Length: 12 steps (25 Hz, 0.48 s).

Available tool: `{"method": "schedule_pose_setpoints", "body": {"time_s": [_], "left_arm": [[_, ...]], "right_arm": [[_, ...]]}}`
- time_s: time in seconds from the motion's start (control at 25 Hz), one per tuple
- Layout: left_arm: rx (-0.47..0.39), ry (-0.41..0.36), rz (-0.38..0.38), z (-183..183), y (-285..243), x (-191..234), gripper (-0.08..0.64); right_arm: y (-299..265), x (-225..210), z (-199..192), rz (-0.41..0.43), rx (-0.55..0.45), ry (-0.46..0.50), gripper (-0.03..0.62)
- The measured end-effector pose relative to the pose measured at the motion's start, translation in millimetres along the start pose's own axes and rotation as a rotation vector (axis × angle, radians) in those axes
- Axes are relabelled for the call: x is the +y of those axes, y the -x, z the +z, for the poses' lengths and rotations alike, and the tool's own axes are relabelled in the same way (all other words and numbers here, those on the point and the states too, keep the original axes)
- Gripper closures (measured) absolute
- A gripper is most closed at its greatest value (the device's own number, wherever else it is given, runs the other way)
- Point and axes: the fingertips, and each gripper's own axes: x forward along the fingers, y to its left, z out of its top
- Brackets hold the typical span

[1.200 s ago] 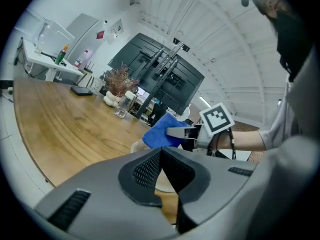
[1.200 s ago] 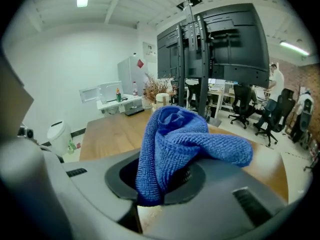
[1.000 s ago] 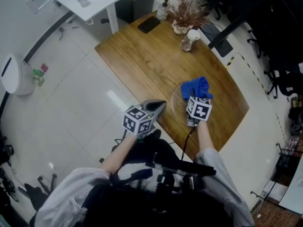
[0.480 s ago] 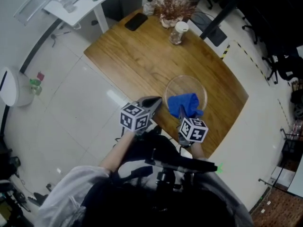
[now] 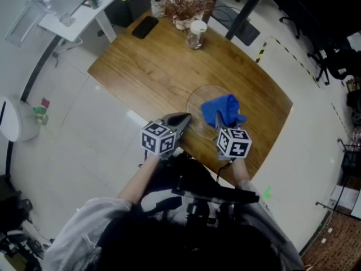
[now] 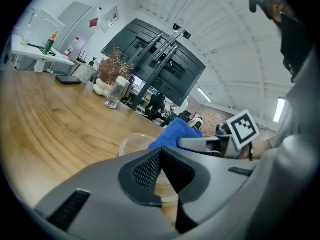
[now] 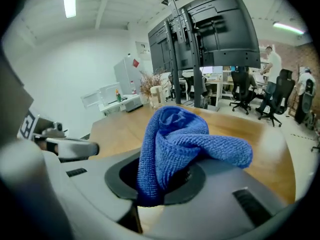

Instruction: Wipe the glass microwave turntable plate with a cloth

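Clear glass, the single turntable plate (image 5: 197,97) lies flat on the wooden table (image 5: 146,66), toward the table's 5 o'clock end. One blue knitted cloth (image 5: 223,109) sits bunched over the plate's 4 o'clock part. The right gripper (image 5: 217,120) has it clamped, and its own view shows the fabric bulging up out of the closed jaws.

At the plate's 8 o'clock rim is the left gripper (image 5: 181,120). Its jaws are pressed together with nothing between them, and its own view shows the plate just past their tips. I cannot tell whether they touch the glass. Each of the two grippers carries one cube of black-and-white square markers, which are patterns, not lettering.

Out at 12 o'clock from the plate stand one white-lidded jar (image 5: 196,34) and one sprig of dried plant (image 5: 183,4). One black phone (image 5: 145,27) lies at 11 o'clock.
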Motion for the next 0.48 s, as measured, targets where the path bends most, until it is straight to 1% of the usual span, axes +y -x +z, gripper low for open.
{"method": "schedule_pose_setpoints", "body": {"time_s": [0.12, 0.2, 0.32, 0.4, 0.48], "left_arm": [[0.005, -0.005, 0.011, 2, -1, -2, 0.56], [0.004, -0.006, 0.023, 4, 0, 1, 0.56], [0.0, -0.002, 0.046, 5, 5, 5, 0.56], [-0.002, 0.0, 0.058, 6, 8, 6, 0.56], [-0.002, 0.0, 0.067, 6, 10, 9, 0.56]], "right_arm": [[-27, -35, 30, -0.055, -0.026, 0.001, 0.514], [-47, -51, 48, -0.079, -0.033, 0.006, 0.514], [-69, -65, 57, -0.113, -0.004, 0.007, 0.514], [-73, -65, 55, -0.102, 0.016, 0.002, 0.514], [-69, -58, 50, -0.068, 0.023, -0.016, 0.514]]}}
